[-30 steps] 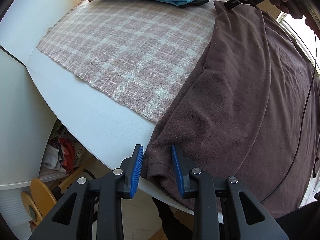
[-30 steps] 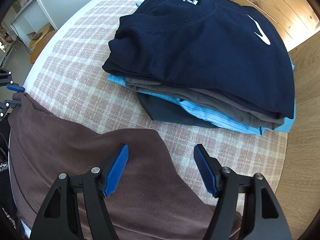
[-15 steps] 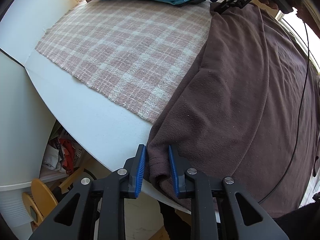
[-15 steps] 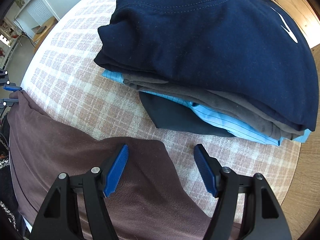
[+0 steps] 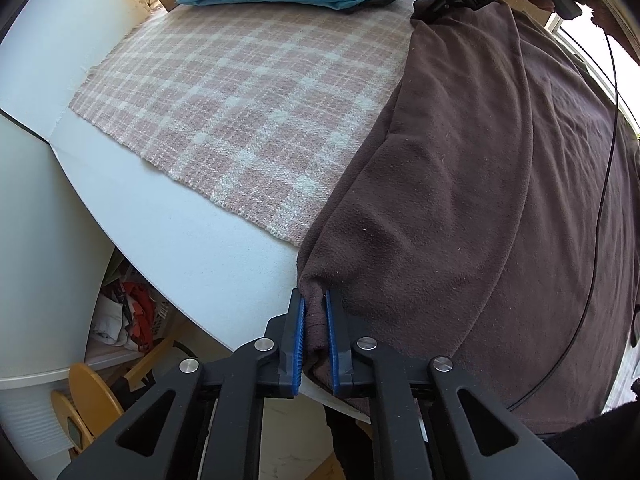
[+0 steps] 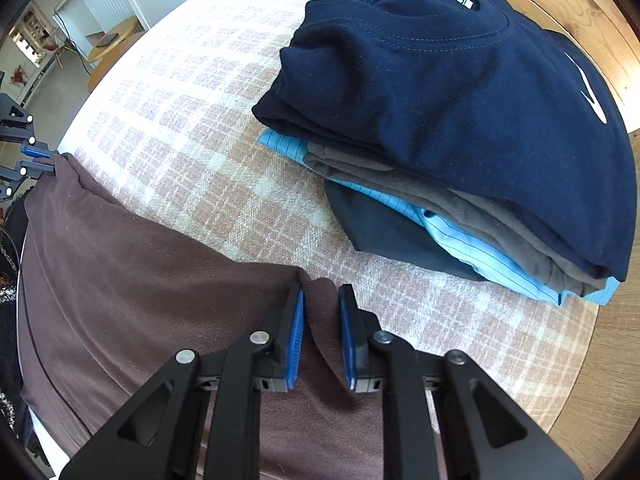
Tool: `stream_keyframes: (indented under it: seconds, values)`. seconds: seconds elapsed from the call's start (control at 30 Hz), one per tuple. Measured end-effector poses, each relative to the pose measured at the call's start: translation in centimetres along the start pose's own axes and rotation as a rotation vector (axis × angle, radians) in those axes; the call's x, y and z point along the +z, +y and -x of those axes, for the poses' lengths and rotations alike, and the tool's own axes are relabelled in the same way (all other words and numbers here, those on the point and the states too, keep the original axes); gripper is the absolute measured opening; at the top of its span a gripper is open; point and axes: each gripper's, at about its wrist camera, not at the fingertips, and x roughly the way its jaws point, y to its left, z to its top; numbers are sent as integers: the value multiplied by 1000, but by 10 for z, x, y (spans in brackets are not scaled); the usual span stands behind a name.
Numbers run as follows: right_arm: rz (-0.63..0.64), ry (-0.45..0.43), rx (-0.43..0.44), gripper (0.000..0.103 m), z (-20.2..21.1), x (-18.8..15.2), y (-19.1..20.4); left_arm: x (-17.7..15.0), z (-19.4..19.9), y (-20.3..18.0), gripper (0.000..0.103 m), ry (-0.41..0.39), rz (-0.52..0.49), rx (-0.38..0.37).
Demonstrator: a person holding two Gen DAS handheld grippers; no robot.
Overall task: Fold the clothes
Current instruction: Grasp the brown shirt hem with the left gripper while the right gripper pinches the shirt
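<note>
Spread over the plaid cloth (image 5: 240, 112) near the stack of folded clothes (image 6: 460, 128), the brown garment (image 5: 480, 180) was pinched at one corner by the closing left gripper (image 5: 315, 340) and, apparently, bunched between the closing right gripper (image 6: 321, 336) jaws.

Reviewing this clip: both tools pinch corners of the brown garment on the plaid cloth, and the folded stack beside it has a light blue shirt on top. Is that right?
Not quite. The top of the folded stack is a navy top with white print; the light blue shirt lies lower down, as the right wrist view shows. The rest holds: the left tool and right tool are closing on corners of the brown garment on the plaid cloth.
</note>
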Motion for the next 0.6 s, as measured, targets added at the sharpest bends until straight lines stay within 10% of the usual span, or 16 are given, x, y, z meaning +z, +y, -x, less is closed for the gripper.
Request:
stream_keyframes:
  seconds: [0.6]
  values:
    - [-74,-126,-43,9,79,-59,1,-28,76,-18,7,-143,-30,-135]
